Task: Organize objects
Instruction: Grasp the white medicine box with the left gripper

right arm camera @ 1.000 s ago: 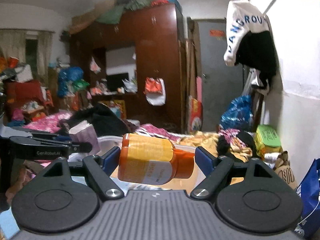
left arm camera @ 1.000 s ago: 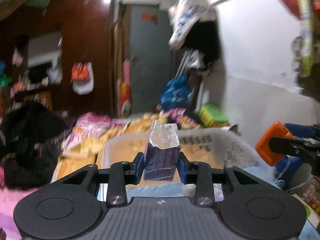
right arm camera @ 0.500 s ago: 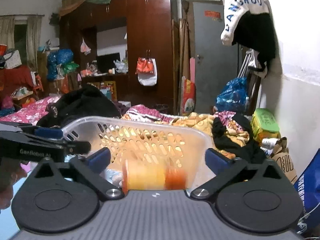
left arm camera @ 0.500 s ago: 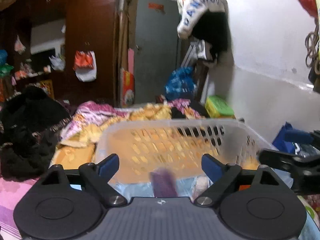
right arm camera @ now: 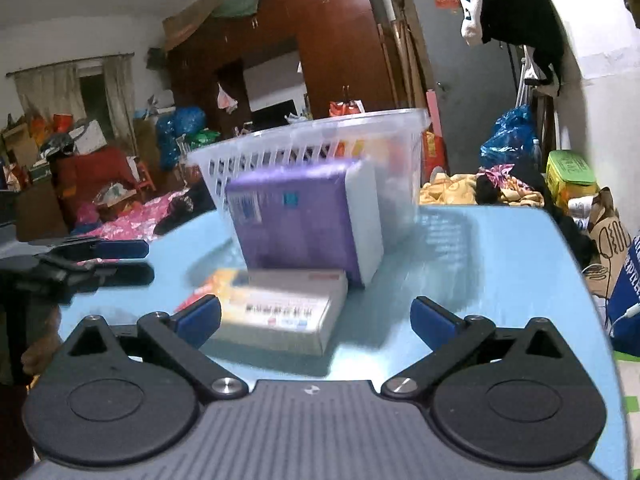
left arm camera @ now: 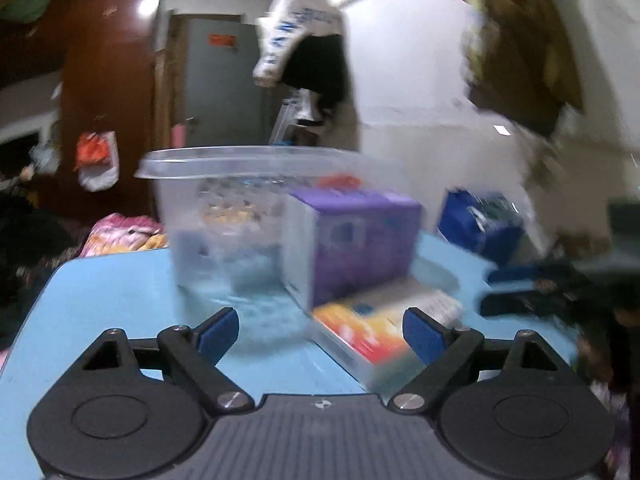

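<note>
Boxes remain on the light blue tabletop [right arm camera: 500,248]: both grippers hang with fingers spread wide and nothing between them. The right gripper [right arm camera: 316,316] faces a flat white-and-orange cardboard box [right arm camera: 276,308] lying just ahead of its blue pads, and behind that box an upright purple-and-white carton [right arm camera: 304,224] stands close against the translucent slotted plastic basket [right arm camera: 320,140]. The left gripper [left arm camera: 320,328] sees the same flat box off toward its right finger (both views are smeared by motion). My judgement is that the flat box comes next: centre the right fingers across its narrow width, close firmly, lift clear of the purple carton, then carry it over the basket rim before releasing.
</note>
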A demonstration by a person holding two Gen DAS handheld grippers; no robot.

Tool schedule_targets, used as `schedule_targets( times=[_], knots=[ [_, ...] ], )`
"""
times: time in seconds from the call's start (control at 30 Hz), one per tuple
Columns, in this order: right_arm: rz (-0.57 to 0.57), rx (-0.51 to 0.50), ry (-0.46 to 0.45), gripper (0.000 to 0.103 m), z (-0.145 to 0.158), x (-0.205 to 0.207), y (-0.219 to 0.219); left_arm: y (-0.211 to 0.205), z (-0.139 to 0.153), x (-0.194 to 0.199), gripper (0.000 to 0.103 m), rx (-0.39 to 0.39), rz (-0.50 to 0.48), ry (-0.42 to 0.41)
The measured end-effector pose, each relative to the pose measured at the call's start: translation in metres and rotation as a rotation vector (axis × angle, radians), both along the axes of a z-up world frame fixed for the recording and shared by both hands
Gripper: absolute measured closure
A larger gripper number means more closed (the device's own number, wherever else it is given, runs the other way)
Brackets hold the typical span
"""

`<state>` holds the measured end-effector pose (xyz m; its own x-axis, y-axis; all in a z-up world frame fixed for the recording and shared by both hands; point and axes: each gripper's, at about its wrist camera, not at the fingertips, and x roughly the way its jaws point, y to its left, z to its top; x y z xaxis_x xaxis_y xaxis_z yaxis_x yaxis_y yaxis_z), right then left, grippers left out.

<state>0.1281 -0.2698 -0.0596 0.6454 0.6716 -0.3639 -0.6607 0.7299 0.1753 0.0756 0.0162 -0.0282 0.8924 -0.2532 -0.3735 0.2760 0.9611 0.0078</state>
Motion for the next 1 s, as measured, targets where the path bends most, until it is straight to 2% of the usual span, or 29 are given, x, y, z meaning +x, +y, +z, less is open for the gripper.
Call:
schedule_targets(
  times=[0.07,0.13,0.17,0.3,0.47,0.6,0.63,0.8,1.0],
  knots=[
    [0.015,-0.047,-0.012,0.007,-0.001,0.003,0.010,-0.012,-0.005,-0.002,0.013,0.055,-0.011,0.005],
    [0.033,-0.086,-0.010,0.015,0.001,0.007,0.016,-0.015,-0.009,-0.001,0.016,0.056,-0.021,0.017],
    [0.050,-0.103,-0.013,0.016,0.001,0.008,0.019,-0.016,-0.011,0.001,0.017,0.059,-0.029,0.025],
    [0.078,-0.136,-0.036,0.022,0.001,0.005,0.021,-0.021,-0.018,0.009,0.032,0.089,-0.016,0.055],
    [0.103,-0.180,-0.025,0.035,-0.004,0.009,0.026,-0.025,-0.024,0.011,0.035,0.106,-0.023,0.058],
    [0.119,-0.198,-0.014,0.042,-0.007,0.009,0.027,-0.028,-0.026,0.014,0.046,0.088,-0.054,0.079],
    [0.119,-0.198,-0.015,0.044,-0.007,0.009,0.026,-0.028,-0.027,0.015,0.052,0.083,-0.059,0.084],
    [0.121,-0.186,-0.024,0.050,-0.008,0.007,0.025,-0.030,-0.029,0.015,0.055,0.078,-0.055,0.076],
    [0.111,-0.178,-0.043,0.051,-0.008,0.004,0.025,-0.028,-0.030,0.013,0.055,0.060,-0.056,0.062]
  ],
)
